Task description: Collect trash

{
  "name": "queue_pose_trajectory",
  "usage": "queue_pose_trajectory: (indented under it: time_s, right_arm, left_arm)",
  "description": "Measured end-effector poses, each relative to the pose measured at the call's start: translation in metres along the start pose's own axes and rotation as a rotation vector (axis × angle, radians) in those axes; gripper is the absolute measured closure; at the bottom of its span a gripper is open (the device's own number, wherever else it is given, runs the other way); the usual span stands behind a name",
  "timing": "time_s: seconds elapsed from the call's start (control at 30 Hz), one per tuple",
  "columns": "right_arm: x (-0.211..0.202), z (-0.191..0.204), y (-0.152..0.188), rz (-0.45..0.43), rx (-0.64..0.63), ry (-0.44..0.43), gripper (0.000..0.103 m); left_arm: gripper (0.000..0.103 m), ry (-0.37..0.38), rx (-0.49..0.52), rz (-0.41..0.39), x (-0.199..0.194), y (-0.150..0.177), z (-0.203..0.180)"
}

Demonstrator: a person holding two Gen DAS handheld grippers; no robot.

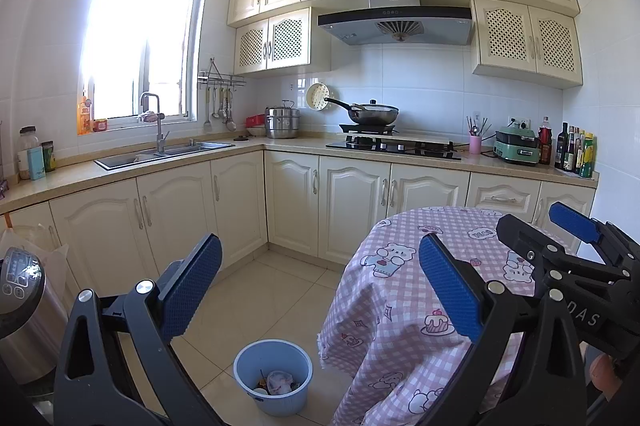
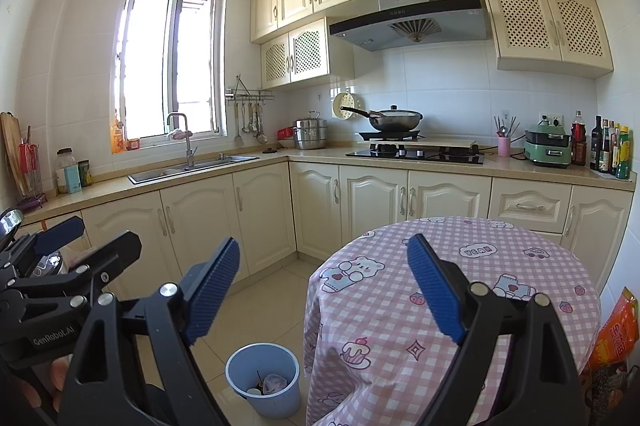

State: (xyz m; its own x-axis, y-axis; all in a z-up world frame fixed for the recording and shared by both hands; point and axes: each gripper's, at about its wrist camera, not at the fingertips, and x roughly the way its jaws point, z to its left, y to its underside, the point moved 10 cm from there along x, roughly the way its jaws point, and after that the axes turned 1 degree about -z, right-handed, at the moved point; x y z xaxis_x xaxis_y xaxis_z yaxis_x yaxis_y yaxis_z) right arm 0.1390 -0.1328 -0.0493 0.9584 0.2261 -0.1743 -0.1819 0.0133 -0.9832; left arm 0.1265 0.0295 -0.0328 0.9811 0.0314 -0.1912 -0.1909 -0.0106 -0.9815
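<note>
A light blue waste bin [image 1: 273,378] [image 2: 263,379] stands on the floor tiles left of the round table, with crumpled trash [image 1: 279,382] [image 2: 273,383] inside it. My left gripper [image 1: 320,246] is open, held level above the floor and bin, nothing between its blue pads [image 1: 192,290]. My right gripper [image 2: 324,248] is open too and empty. Each gripper shows at the edge of the other's view: the right gripper [image 1: 540,222] at the right of the left wrist view, the left gripper [image 2: 100,230] at the left of the right wrist view.
The round table [image 1: 404,290] [image 2: 492,254] wears a pink checked cloth with bear prints. Cream cabinets, a sink [image 1: 168,151], a hob with a wok [image 1: 372,113] and bottles [image 2: 612,149] line the counter. A steel appliance [image 1: 20,306] stands at left; an orange bag [image 2: 614,330] at right.
</note>
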Motion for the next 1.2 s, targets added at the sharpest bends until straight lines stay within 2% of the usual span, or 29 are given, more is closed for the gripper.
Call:
queue_pose_trajectory:
  time_s: [0.7,1.0,1.2]
  right_arm:
    - [0.006,0.001,0.004,0.015,0.009,-0.013,0.019]
    - [0.033,-0.002,0.010,0.053,0.021,-0.037,0.019]
    - [0.061,-0.015,0.027,0.115,0.037,-0.042,0.019]
  left_arm:
    - [0.008,-0.004,0.000,0.016,0.005,0.006,0.000]
    - [0.008,-0.025,0.001,0.048,0.025,0.007,0.001]
    - [0.008,-0.035,-0.004,0.108,0.049,0.023,-0.002]
